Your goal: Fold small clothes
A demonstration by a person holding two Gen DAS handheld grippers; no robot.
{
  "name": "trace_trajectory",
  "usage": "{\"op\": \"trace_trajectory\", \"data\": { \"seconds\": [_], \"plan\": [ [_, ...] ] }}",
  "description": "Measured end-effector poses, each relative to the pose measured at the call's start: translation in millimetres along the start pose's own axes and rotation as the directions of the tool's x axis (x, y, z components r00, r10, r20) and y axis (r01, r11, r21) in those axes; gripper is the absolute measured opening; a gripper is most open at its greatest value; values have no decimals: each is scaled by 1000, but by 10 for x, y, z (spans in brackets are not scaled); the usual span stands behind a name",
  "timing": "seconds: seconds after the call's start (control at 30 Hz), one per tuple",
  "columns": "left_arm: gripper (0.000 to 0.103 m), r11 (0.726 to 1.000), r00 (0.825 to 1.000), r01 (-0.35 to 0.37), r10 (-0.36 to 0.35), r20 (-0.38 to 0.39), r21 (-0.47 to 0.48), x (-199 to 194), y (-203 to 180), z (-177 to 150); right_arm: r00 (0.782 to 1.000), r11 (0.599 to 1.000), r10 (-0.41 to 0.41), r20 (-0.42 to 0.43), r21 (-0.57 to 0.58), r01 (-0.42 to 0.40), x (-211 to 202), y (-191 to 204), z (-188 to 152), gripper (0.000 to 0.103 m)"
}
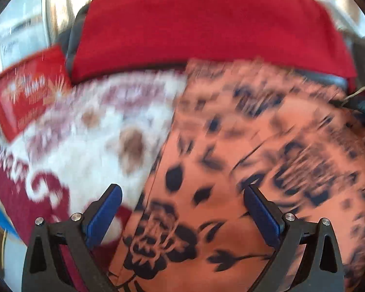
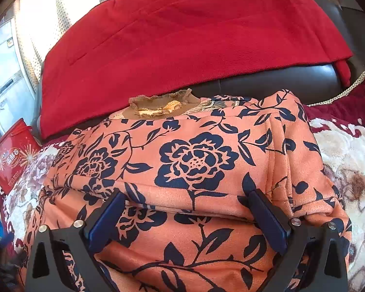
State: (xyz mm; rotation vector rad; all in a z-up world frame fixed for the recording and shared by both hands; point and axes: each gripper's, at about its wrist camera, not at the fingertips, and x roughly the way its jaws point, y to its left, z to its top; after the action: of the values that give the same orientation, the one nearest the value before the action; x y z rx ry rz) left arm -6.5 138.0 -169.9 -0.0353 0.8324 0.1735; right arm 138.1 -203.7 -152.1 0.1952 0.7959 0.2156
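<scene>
Fingers of left gripper (image 1: 182,192) spread wide, nothing between them, hovering over orange garment with navy flower print (image 1: 243,170); left wrist view is motion-blurred. Right gripper (image 2: 186,200) also wide apart, blue pads (image 2: 104,219) low against the same garment (image 2: 194,160); whether they touch it I cannot tell. Garment is soft, matte, folded in layers, a ridge crossing between the right fingertips. It lies on plush cream-and-maroon floral blanket (image 2: 340,150), bare at 3 and 9 o'clock. Tan frilled cloth (image 2: 158,105) peeks at 12. Beyond: red fleece (image 2: 182,36) over dark leather seat (image 2: 279,82). Red printed box (image 2: 9,163) at 9.
</scene>
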Motion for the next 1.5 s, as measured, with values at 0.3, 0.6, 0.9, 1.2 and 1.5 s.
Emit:
{"op": "trace_trajectory", "data": {
  "seconds": [0.3,0.6,0.9,1.2,1.5],
  "plan": [
    [103,996,999,20,-16,50,-85,119,111,-13,997,996,-73,-40,-57,71,80,108,23,103],
    [103,995,998,46,-41,56,-84,71,92,-51,997,1000,4,-71,28,-2,-759,565,-412,102],
    [103,995,998,39,-34,57,-86,57,92,-63,996,991,-73,-41,112,77,-1538,541,-1637,102],
    [103,987,993,112,-114,-8,-114,-194,188,-99,995,992,-91,-51,78,94,-1473,562,-1668,103],
    [103,970,977,198,-184,104,-144,-976,474,-468,998,990,-43,-36,133,47,-1527,476,-1690,103]
  ]
}}
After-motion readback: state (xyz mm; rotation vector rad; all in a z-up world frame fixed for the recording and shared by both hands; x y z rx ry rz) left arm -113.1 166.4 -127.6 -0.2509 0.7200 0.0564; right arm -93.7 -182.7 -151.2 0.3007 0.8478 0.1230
